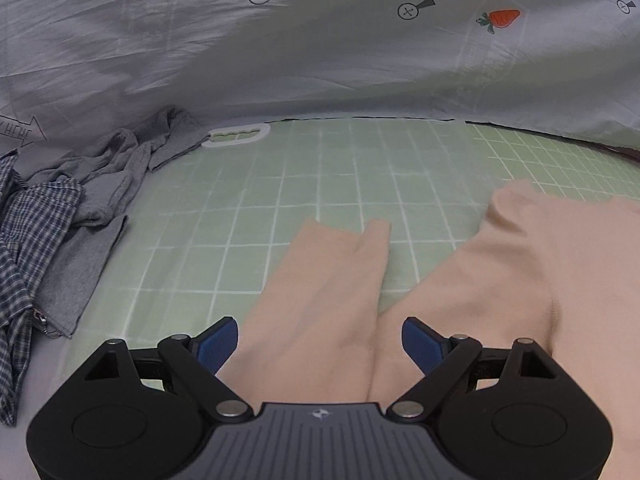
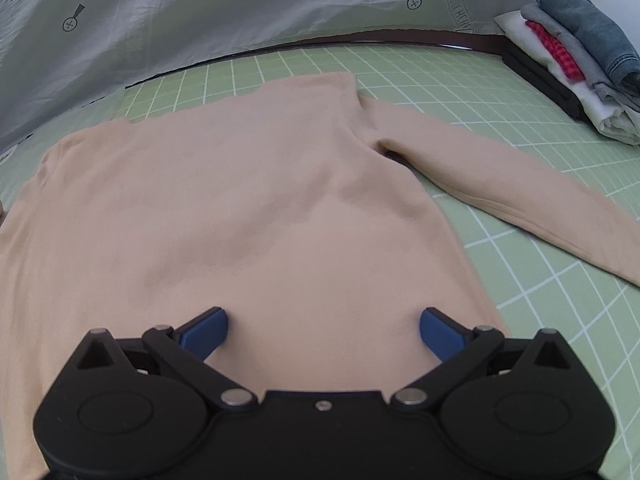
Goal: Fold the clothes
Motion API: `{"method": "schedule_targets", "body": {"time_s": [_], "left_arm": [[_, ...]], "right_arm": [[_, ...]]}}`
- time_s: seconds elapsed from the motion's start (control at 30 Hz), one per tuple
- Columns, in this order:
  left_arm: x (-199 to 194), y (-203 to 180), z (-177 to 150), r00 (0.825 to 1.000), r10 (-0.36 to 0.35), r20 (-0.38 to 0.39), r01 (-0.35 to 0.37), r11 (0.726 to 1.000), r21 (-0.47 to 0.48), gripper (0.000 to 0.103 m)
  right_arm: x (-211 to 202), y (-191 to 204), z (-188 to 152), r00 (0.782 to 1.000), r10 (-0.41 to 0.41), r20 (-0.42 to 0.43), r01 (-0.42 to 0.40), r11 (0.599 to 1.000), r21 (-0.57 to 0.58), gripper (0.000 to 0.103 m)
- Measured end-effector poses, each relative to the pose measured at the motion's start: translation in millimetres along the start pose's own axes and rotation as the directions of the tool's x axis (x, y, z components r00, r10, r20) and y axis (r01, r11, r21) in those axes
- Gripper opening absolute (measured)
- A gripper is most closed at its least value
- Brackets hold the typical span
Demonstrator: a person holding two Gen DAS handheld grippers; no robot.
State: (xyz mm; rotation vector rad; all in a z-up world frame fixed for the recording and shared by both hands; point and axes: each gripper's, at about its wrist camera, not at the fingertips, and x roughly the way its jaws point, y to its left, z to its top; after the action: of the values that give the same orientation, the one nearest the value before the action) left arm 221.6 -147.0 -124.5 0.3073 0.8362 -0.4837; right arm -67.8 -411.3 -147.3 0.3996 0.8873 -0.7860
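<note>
A peach long-sleeved top (image 2: 240,200) lies spread flat on the green grid mat (image 2: 540,280), its collar at the far end. One sleeve (image 2: 520,192) stretches out to the right. In the left wrist view the other sleeve (image 1: 332,288) runs forward from under my left gripper (image 1: 320,340), which is open with the sleeve between its blue pads. My right gripper (image 2: 324,332) is open too, over the near hem of the top's body.
A heap of unfolded grey and checked clothes (image 1: 60,220) lies at the mat's left edge. A stack of folded clothes (image 2: 580,64) sits at the far right. A grey printed sheet (image 1: 280,60) rises behind the mat. A white clip-like object (image 1: 236,136) lies by the sheet.
</note>
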Motion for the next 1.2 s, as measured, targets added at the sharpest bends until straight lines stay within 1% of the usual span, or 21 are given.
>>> {"method": "schedule_targets", "body": {"time_s": [0.07,0.13,0.17,0.2,0.23,0.27,0.3,0.33,0.4,0.47,0.57,0.63,0.67,0.8,0.9,0.93,0.97,1.0,1.07,1.13,1.2], "left_arm": [[5.0,-1.7,-1.5,1.000,0.012,0.010,-0.012,1.000,0.025,0.085],[7.1,-2.1,-3.8,0.999,0.027,0.025,-0.028,0.998,0.053,0.064],[5.3,-1.0,-5.0,0.999,0.027,0.034,-0.028,0.998,0.058,0.059],[2.6,1.2,-6.2,0.999,0.017,0.042,-0.019,0.999,0.051,0.048],[-0.7,4.5,-7.6,0.999,0.008,0.050,-0.010,0.999,0.039,0.032],[-4.1,7.5,-9.0,0.998,0.004,0.055,-0.005,1.000,0.028,0.023],[-7.5,10.5,-10.5,0.998,0.000,0.061,-0.001,1.000,0.017,0.011],[-12.4,13.9,-12.5,0.997,0.004,0.073,-0.004,1.000,0.005,0.010],[-25.4,21.6,-17.9,0.993,0.032,0.113,-0.030,0.999,-0.023,0.010],[-44.1,35.4,-25.9,0.986,0.043,0.164,-0.028,0.995,-0.092,0.010],[-76.7,60.2,-44.5,0.969,0.069,0.236,-0.017,0.977,-0.214,0.010],[-94.6,72.1,-57.9,0.959,0.115,0.258,-0.046,0.965,-0.259,0.010],[-99.9,77.0,-65.1,0.959,0.132,0.251,-0.059,0.958,-0.281,0.010],[-105.6,92.5,-96.2,0.976,0.168,0.141,-0.107,0.926,-0.362,0.011],[-109.8,104.0,-119.6,0.981,0.187,0.056,-0.148,0.897,-0.417,0.014],[-110.1,105.8,-124.6,0.982,0.188,0.036,-0.155,0.891,-0.427,0.020],[-109.4,105.3,-126.2,0.983,0.183,0.025,-0.155,0.891,-0.427,0.023],[-108.3,103.5,-125.2,0.983,0.180,0.021,-0.155,0.895,-0.419,0.030],[-105.6,97.0,-116.7,0.983,0.181,0.029,-0.156,0.910,-0.384,0.043],[-100.6,87.8,-104.3,0.983,0.175,0.049,-0.148,0.927,-0.344,0.068],[-93.9,77.8,-88.6,0.986,0.145,0.076,-0.116,0.945,-0.307,0.076]], "right_arm": [[-0.2,-0.1,-0.7,1.000,0.000,0.003,0.000,1.000,-0.001,0.103],[-0.9,-0.5,-1.9,1.000,0.001,0.011,-0.001,1.000,-0.001,0.103],[-1.0,-0.5,-2.7,1.000,0.000,0.017,0.000,1.000,-0.001,0.103],[-1.2,-0.6,-3.5,1.000,0.000,0.023,0.000,1.000,0.000,0.103],[-1.5,-0.6,-4.5,1.000,0.000,0.030,0.000,1.000,0.001,0.103],[-1.7,-0.7,-5.5,0.999,-0.001,0.037,0.001,1.000,0.001,0.103],[-2.1,-0.7,-6.4,0.999,-0.001,0.044,0.001,1.000,0.003,0.103],[-2.4,-0.7,-7.5,0.999,-0.002,0.051,0.002,1.000,0.003,0.103],[-3.0,-0.7,-9.5,0.998,-0.003,0.065,0.003,1.000,0.004,0.103],[-3.3,-0.8,-10.9,0.997,-0.003,0.074,0.002,1.000,0.002,0.103],[-3.7,-0.7,-13.0,0.996,-0.002,0.088,0.002,1.000,0.000,0.103],[-4.2,-1.3,-14.6,0.995,0.000,0.096,0.000,1.000,-0.001,0.103],[-4.3,-1.0,-15.1,0.995,0.000,0.100,0.000,1.000,-0.001,0.103],[-4.4,-0.4,-17.0,0.993,0.000,0.116,0.000,1.000,-0.001,0.103],[-4.4,0.0,-18.2,0.992,0.000,0.127,0.000,1.000,-0.001,0.103],[-4.3,0.1,-18.5,0.992,-0.001,0.129,0.001,1.000,0.000,0.103],[-4.3,0.3,-18.6,0.991,-0.001,0.131,0.001,1.000,0.000,0.103],[-4.3,0.5,-18.7,0.991,-0.001,0.132,0.001,1.000,0.001,0.103],[-4.4,0.9,-19.1,0.991,-0.002,0.135,0.002,1.000,0.001,0.103],[-4.5,0.6,-20.0,0.990,0.000,0.140,0.000,1.000,0.000,0.103],[-4.6,0.2,-20.6,0.989,0.002,0.146,-0.002,1.000,-0.003,0.103]]}}
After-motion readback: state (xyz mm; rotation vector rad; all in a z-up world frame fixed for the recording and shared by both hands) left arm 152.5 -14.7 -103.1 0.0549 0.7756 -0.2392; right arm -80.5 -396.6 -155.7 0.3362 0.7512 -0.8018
